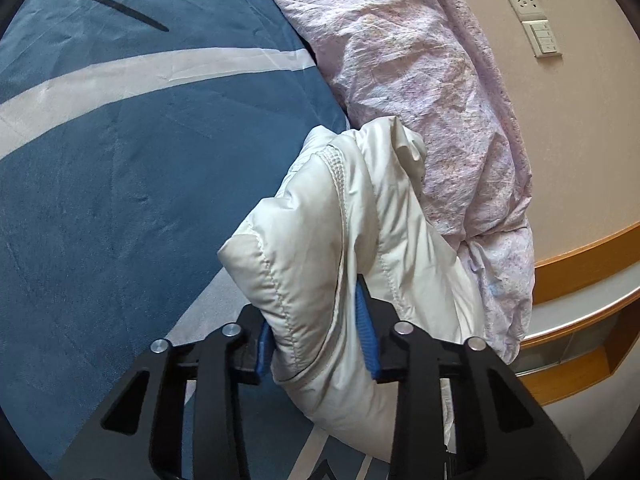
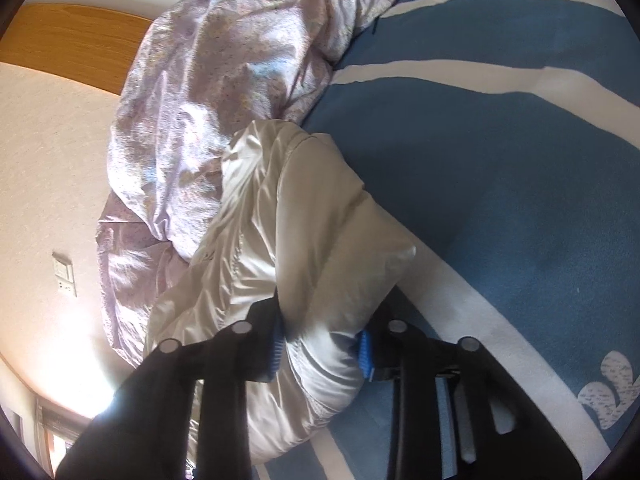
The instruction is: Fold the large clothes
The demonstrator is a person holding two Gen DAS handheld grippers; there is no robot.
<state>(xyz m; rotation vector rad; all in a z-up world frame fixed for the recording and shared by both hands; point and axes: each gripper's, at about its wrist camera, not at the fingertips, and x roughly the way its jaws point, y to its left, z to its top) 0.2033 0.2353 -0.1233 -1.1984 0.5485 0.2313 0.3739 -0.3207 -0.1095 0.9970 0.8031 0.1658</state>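
A white padded jacket lies bunched on a blue bedsheet with white stripes. In the left wrist view my left gripper is shut on a thick fold of the jacket, with its blue pads pressing in from both sides. The right wrist view shows the same white jacket, and my right gripper is shut on another puffy fold of it between its blue pads. The rest of the jacket trails away toward a crumpled quilt.
A pale pink floral quilt is heaped along the bed's edge beside the jacket, also seen as the quilt. Behind it are a beige wall with a socket and switch and a wooden ledge. Blue sheet spreads wide.
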